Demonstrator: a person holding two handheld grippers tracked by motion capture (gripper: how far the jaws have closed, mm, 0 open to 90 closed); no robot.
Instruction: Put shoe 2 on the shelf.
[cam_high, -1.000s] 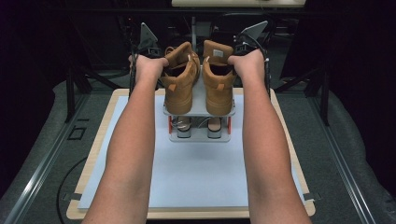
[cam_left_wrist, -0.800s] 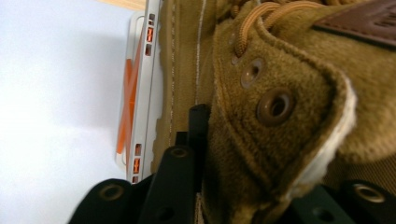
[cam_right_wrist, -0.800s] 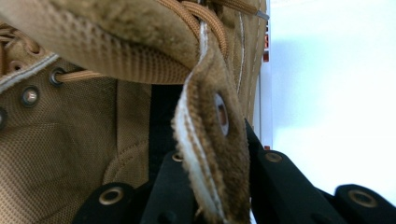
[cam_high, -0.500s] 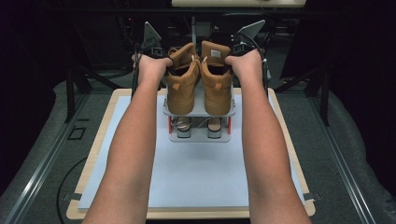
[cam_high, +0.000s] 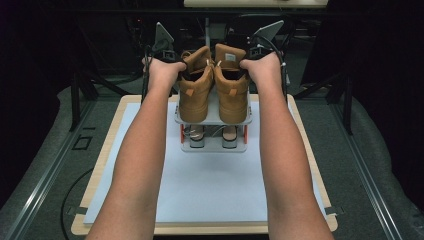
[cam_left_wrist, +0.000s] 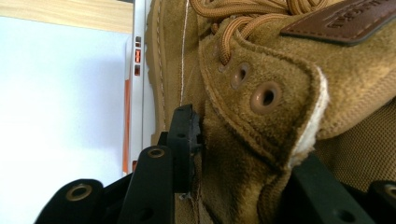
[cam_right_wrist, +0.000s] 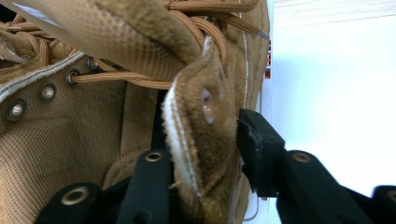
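Two tan suede high-top boots stand side by side on the top shelf of a small grey shoe rack. My left gripper is at the collar of the left boot. My right gripper is at the collar of the right boot. In the left gripper view, the left gripper has the boot's collar between its jaws, which have just been opening. In the right gripper view, the right gripper also straddles its boot's collar. Its jaws have just been opening too, and the outer pad stands slightly off the suede.
The rack stands at the far end of a white sheet on a wooden board. Another pair of shoes sits on the rack's lower shelf. Black stands and cables crowd the dark space behind the rack.
Both hands stay at the boot collars. The boots sit still on the rack's top shelf.
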